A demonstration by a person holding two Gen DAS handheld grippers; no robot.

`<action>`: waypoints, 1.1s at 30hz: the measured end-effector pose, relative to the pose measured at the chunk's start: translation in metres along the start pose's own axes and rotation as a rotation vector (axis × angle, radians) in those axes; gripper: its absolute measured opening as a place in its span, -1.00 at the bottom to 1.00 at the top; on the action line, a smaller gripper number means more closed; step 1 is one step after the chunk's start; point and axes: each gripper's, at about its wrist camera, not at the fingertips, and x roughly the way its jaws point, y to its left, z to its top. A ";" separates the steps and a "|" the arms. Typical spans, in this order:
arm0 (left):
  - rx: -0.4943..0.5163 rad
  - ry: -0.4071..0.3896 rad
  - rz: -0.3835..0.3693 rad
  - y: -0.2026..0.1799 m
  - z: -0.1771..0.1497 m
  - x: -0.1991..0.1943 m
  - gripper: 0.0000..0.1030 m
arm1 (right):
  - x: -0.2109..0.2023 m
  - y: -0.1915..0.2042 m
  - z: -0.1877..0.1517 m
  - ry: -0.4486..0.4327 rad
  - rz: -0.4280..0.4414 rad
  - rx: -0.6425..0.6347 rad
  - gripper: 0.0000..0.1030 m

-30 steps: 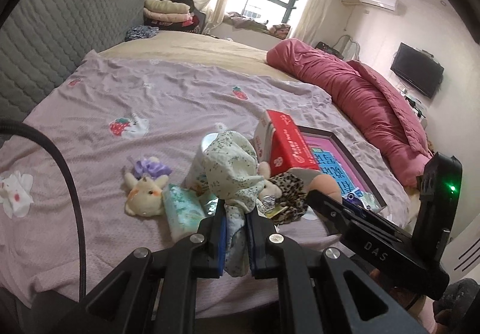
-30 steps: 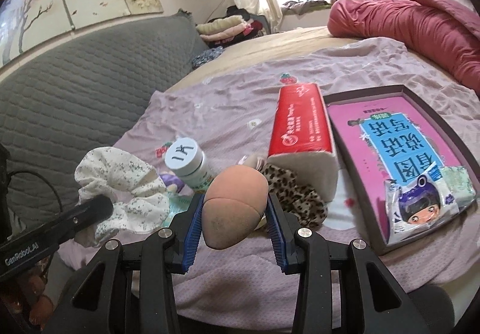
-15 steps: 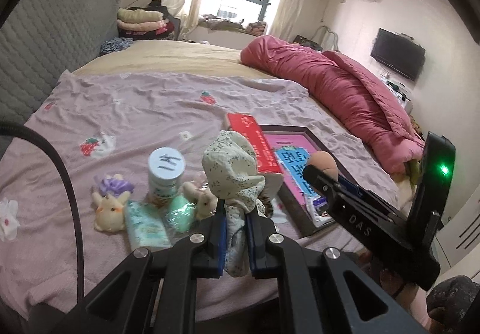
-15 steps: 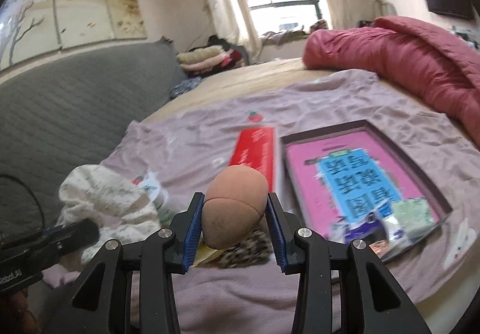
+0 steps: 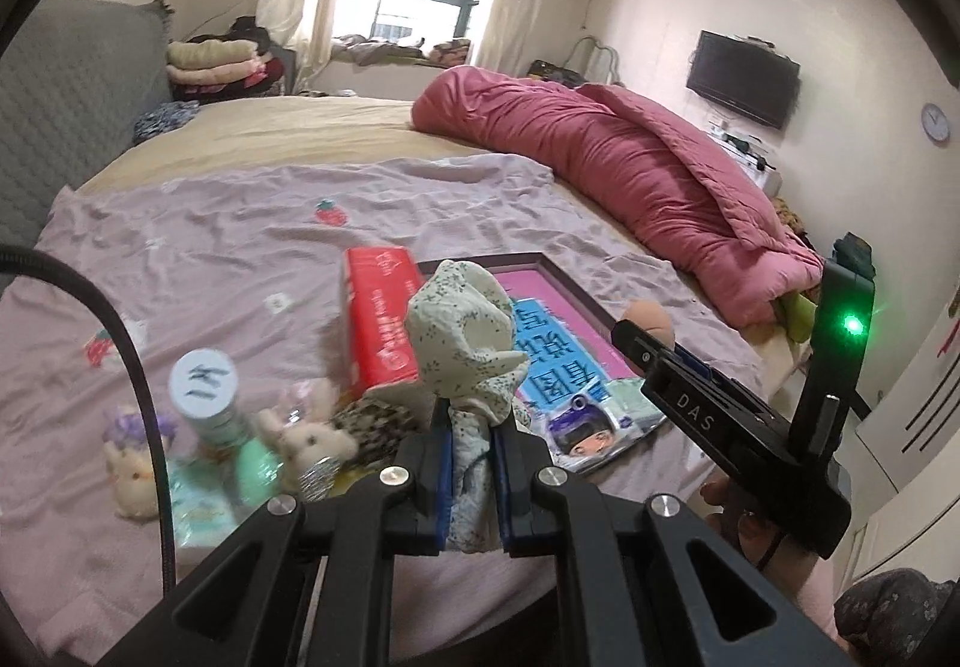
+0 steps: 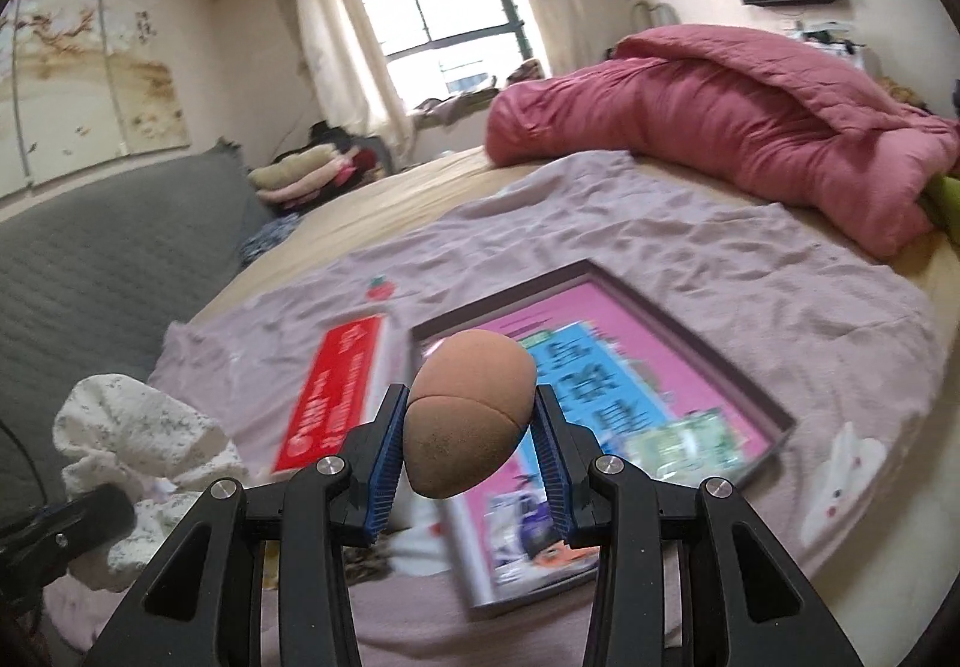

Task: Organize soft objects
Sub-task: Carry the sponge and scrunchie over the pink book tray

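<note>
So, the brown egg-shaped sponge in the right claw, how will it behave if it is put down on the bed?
The sponge is rounded, so it may roll a little. The wrinkled purple sheet would probably stop it soon. It looks light and soft: the right claw holds it only at its sides, and it probably springs back on release.

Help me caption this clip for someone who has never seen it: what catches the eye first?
The two held things: the left gripper is shut on a floral scrunchie, and the right gripper clamps a tan makeup sponge, both lifted above the lilac sheet. Behind them a rumpled pink duvet lies across the far right of the bed.
</note>
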 end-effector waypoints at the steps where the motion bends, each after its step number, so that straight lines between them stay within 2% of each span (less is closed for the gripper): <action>1: 0.006 -0.001 -0.006 -0.004 0.002 0.003 -0.78 | 0.000 -0.005 0.001 -0.006 -0.012 0.005 -0.20; 11: 0.035 0.016 -0.065 -0.037 0.020 0.035 -0.78 | -0.014 -0.048 0.012 -0.090 -0.117 0.039 -0.20; 20: 0.058 0.043 -0.093 -0.059 0.022 0.067 -0.78 | -0.012 -0.081 0.014 -0.096 -0.161 0.110 -0.20; 33: 0.024 0.135 -0.149 -0.069 0.012 0.118 -0.78 | -0.002 -0.110 0.012 -0.075 -0.203 0.167 -0.20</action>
